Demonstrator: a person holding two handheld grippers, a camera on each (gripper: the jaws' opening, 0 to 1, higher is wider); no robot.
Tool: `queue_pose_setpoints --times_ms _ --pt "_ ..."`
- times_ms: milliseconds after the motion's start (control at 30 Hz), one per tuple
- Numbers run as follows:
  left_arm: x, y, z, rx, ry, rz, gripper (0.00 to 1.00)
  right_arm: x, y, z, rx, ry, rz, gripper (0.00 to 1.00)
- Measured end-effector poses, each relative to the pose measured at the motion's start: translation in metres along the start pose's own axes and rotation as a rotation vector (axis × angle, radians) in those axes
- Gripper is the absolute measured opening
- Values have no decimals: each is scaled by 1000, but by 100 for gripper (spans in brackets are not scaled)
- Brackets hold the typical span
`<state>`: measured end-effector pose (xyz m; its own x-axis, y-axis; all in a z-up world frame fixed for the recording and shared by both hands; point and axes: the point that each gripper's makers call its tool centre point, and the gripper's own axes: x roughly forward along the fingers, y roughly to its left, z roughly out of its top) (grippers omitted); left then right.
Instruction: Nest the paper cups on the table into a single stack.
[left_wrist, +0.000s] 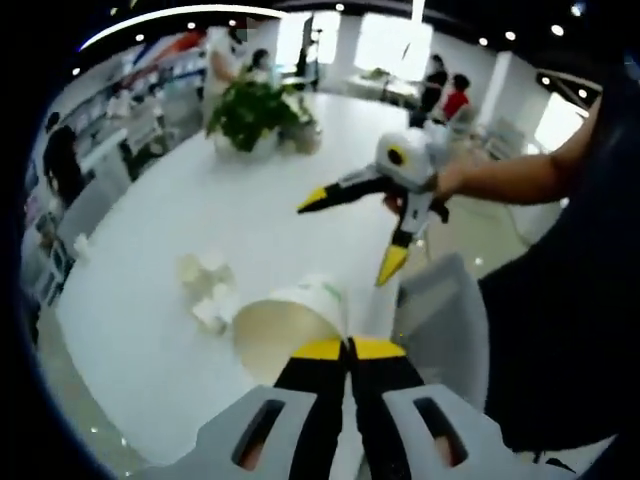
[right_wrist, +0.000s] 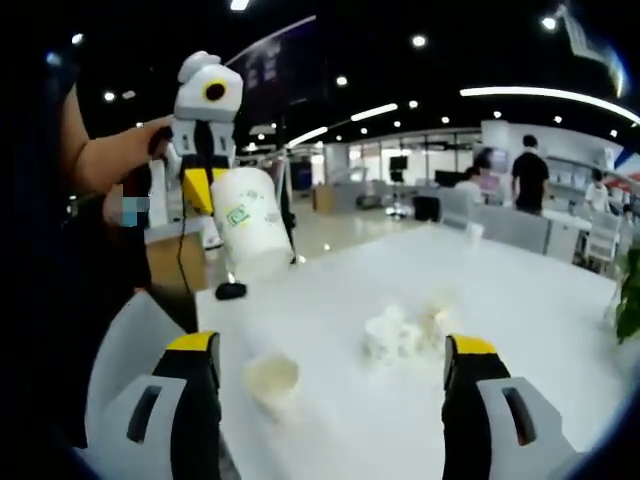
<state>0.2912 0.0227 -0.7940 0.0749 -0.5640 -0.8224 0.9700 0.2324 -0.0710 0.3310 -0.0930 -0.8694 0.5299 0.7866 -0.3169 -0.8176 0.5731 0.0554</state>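
1. The left gripper is clenched on the rim of a white paper cup with a green mark. In the right gripper view that cup hangs in the air above the near edge of the table, mouth tilted downward, and its inside looks empty.
2. The right gripper is released, jaws wide apart and gripping nothing. In the left gripper view it hovers over the white table.
3. Just ahead of its left jaw, a second small white paper cup stands upright on the table, open and seemingly empty.
4. Further off sits a blurred cluster of white cups or crumpled paper; I cannot tell which.
5. Risks, as I judge them: the thin rim pinch could buckle the held cup or let it slip. Lowering it off-centre could tip the standing cup near the table edge.
6. Beyond, a green potted plant stands on the table.
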Motion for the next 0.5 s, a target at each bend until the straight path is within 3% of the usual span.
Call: queue_pose_setpoints --times_ms 67,167,267,333,433,500 --pt "1 -1 -6 57 90 26 0 -7 -2 -7 24 14 -16 92" --pt "2 -9 -7 121 170 20 0 -14 -3 -10 29 13 -31 93" --pt "4 -9 -8 243 269 38 0 -21 -2 -18 13 20 -43 94" --pt "6 -7 -8 281 331 53 0 -25 -3 -26 14 30 -50 95" --pt "12 -13 -3 315 364 29 0 -31 -5 -30 37 43 -65 97" --pt "15 -15 -7 323 426 2 0 -35 -4 -31 31 40 -79 99"
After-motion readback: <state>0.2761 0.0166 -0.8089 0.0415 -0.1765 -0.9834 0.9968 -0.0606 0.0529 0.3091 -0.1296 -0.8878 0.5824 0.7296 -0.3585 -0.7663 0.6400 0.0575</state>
